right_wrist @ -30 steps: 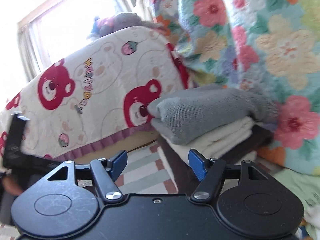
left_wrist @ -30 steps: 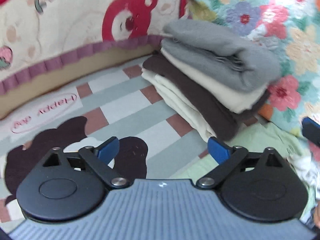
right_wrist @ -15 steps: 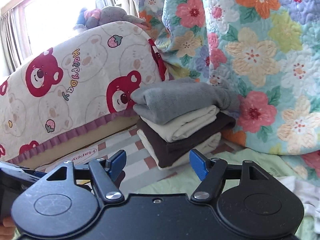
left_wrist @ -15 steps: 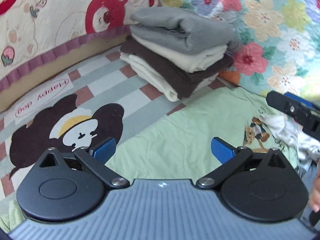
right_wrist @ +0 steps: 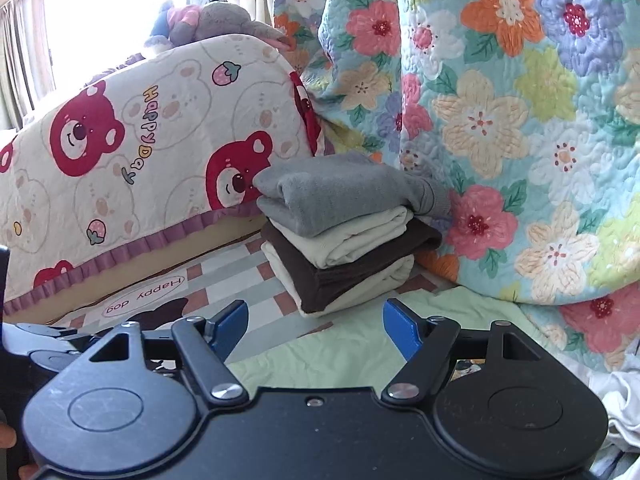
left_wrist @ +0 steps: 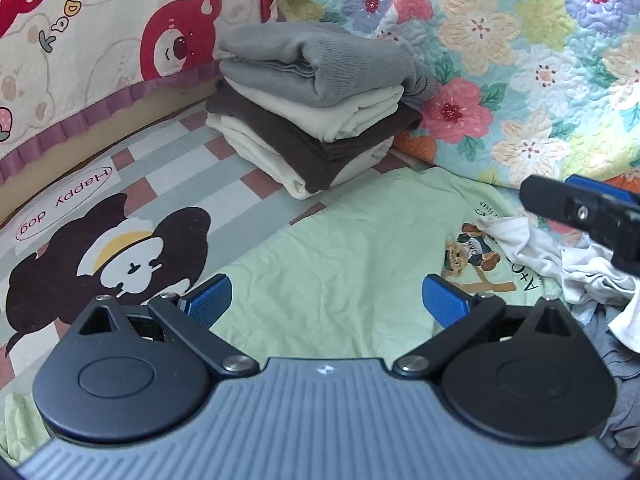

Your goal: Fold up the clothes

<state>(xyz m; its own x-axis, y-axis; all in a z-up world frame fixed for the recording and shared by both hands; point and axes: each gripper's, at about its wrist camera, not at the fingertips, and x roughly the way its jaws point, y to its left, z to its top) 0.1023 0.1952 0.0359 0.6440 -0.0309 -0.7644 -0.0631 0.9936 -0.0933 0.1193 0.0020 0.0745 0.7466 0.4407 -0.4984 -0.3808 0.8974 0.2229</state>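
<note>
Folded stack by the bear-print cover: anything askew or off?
Mostly neat. The folded stack is slightly staggered, and the grey top piece has a cuff sticking out toward the floral quilt. The white garment lies crumpled over the green shirt.

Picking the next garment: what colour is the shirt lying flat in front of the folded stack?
Pale green shirt, with a bear print near one end; clearest in the left wrist view.

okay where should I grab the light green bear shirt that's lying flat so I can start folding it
Probably the light green T-shirt at its far edge nearest the folded stack. It lies flat and smooth there, free of the white garment covering its right side. Come down from above with the left gripper, pinching a fold between the open jaws.
</note>
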